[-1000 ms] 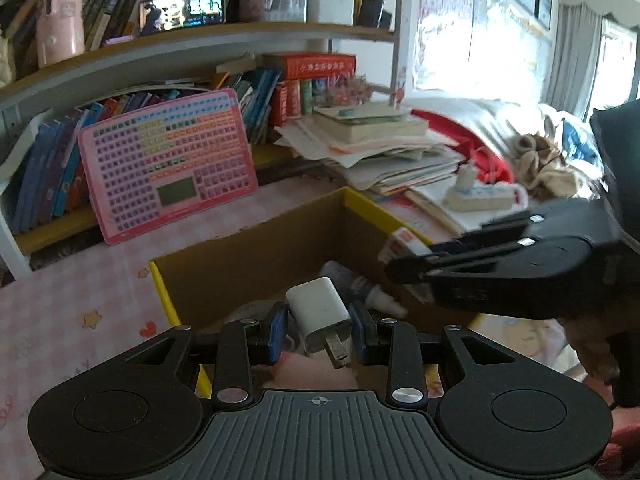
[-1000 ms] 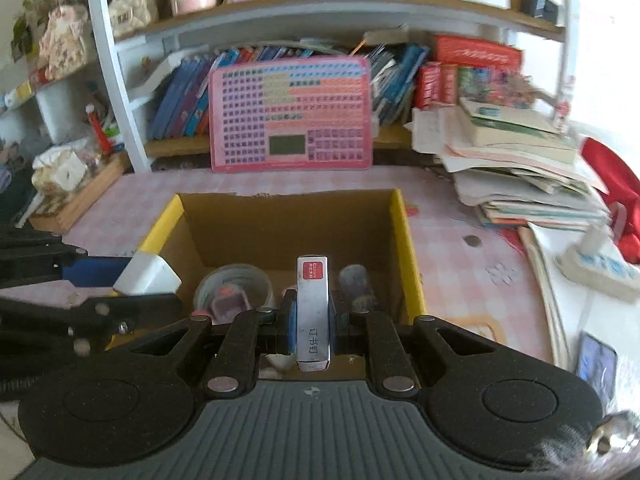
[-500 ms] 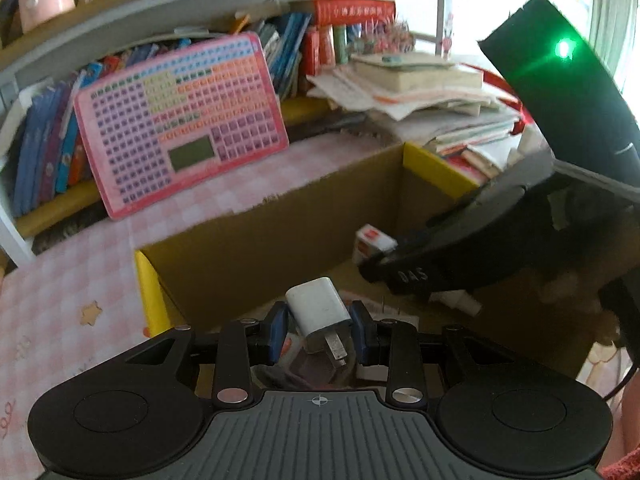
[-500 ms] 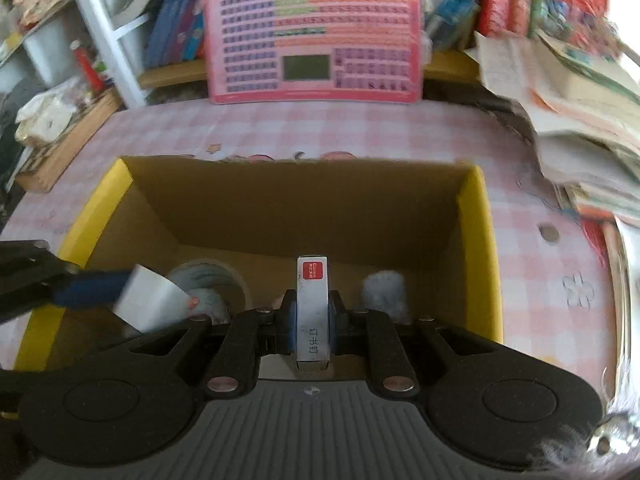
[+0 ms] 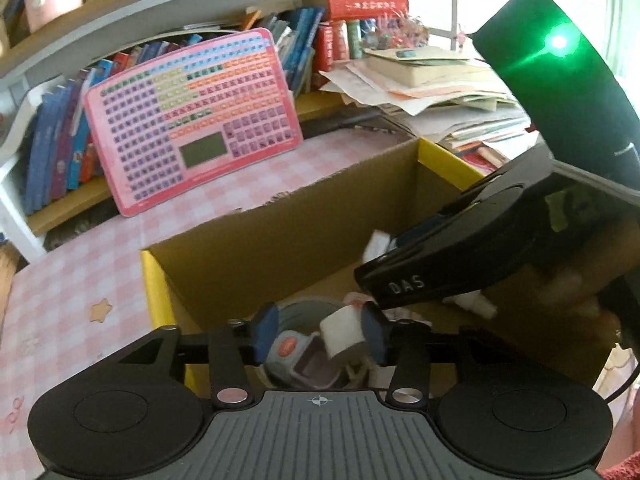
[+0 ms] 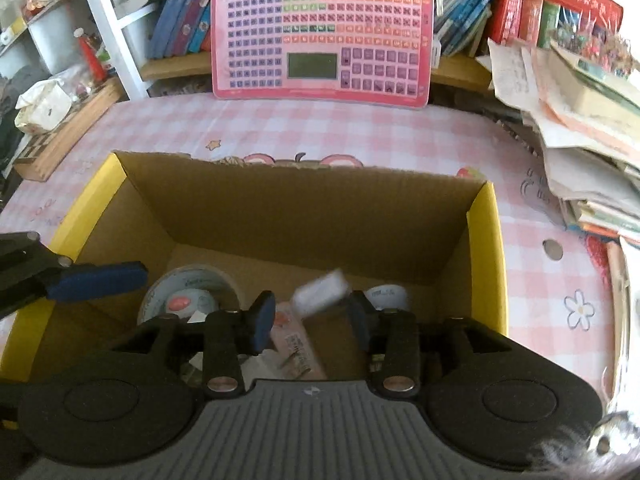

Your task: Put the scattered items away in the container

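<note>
Hovering over the yellow-rimmed cardboard box [image 6: 482, 248] on the pink checked desk [image 6: 280, 132]: left hand-held gripper [image 5: 320, 334] and right hand-held gripper [image 6: 310, 318], jaws spread, white charger [image 5: 340, 330] and blurred white item [image 6: 320, 292] loose between them.

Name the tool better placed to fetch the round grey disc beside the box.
Probably right: the open right tool hangs over the yellow-rimmed cardboard box, nearer the small round grey disc; the left tool sits opposite.

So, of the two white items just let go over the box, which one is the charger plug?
The white block between the open fingers of the left hand-held gripper. It is squat and cube-like; the item at the right hand-held gripper is flatter and blurred.
</note>
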The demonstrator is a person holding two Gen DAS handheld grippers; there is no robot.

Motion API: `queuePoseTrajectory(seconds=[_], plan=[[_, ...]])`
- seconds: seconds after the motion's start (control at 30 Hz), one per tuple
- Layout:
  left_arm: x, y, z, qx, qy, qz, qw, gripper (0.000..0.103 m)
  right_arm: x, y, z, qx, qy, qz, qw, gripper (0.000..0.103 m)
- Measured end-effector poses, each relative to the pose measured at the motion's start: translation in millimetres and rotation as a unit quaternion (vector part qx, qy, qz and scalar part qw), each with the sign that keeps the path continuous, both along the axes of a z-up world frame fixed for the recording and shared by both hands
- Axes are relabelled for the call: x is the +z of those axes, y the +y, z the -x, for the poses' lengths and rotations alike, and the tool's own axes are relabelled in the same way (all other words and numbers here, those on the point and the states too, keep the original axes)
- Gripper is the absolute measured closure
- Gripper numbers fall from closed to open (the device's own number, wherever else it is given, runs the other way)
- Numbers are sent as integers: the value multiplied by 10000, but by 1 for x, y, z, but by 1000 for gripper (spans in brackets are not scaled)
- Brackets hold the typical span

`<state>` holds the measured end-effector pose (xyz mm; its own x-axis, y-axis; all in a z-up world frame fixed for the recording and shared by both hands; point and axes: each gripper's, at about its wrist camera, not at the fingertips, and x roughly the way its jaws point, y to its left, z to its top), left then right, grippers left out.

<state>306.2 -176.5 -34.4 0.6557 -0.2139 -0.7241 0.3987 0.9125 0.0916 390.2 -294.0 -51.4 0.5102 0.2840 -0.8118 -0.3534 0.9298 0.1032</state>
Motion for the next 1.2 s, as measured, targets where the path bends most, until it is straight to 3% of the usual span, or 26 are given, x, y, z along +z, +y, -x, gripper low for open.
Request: queuePoseTrajectory(seconds=[0.03,0.1,0.33,0.63,0.7,0.93,1.2], plan=[[1,2,1,48,-32,-25,10000,33,1,0,1,-2,-26,-10,10000,61],[5,5,6,77,-115,45,9999,21,6,-1,5,7,-104,-84,9999,52],[26,12,35,146,-540,-26,9984,11,32,-1,31,-52,-664,-120,9977,31],[53,51,77,426,-848,178,9953,8,63,-5,78,-345,-1251,-276,9912,24],[57,63,89,575,-913,213,9939,3,68,-3,91,-383,-1423,-267,9887,22],[63,107,125,1206,-989,459,9867,3,74,13,133,-639,-1839,-299,9804,19],[62,143,160,1715,-1127,587,9770,3,69,28,175,-975,-1859,-365,9770,16]])
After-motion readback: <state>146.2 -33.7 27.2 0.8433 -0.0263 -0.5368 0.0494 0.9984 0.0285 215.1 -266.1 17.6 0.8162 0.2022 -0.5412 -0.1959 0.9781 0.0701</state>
